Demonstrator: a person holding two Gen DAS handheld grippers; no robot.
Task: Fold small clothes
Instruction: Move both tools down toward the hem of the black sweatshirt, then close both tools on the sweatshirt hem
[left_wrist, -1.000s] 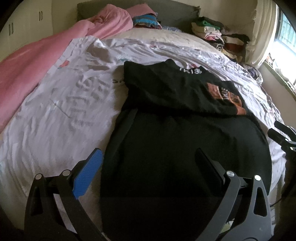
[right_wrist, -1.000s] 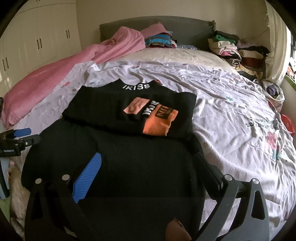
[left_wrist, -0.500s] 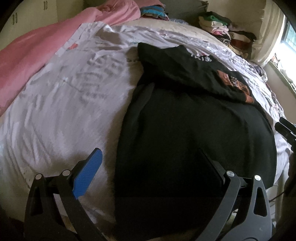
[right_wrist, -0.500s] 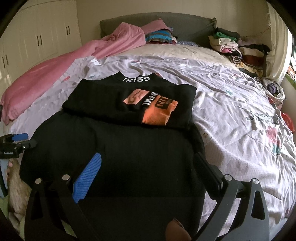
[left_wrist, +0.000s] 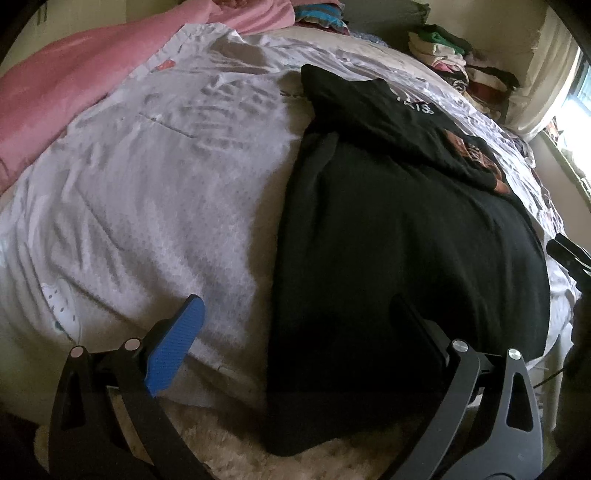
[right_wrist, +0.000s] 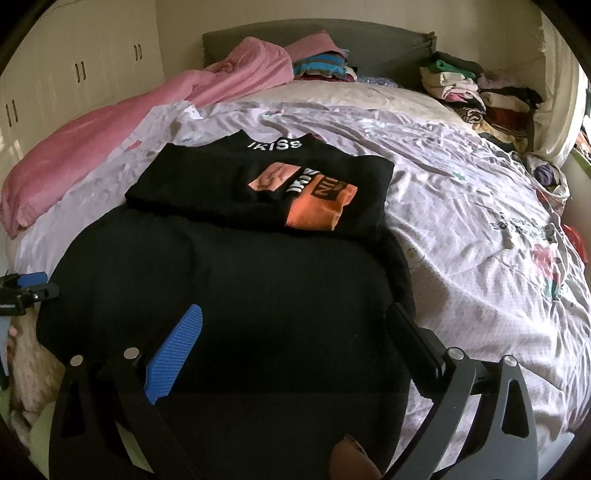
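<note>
Black garment (right_wrist: 229, 295) spreads mid-frame beneath both spread-fingered, empty grippers (left (left_wrist: 295, 332), right (right_wrist: 295, 343)), long axis toward frame top.

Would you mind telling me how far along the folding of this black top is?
Done: the black top's printed upper part is folded down over the body. In hand: nothing; the left gripper and right gripper are open near its lower hem. Left: folding the lower half up.

A large black garment (right_wrist: 229, 295) lies flat, its near edge hanging over; at 12 o'clock, a folded black printed shirt (right_wrist: 258, 184) overlaps it.
</note>
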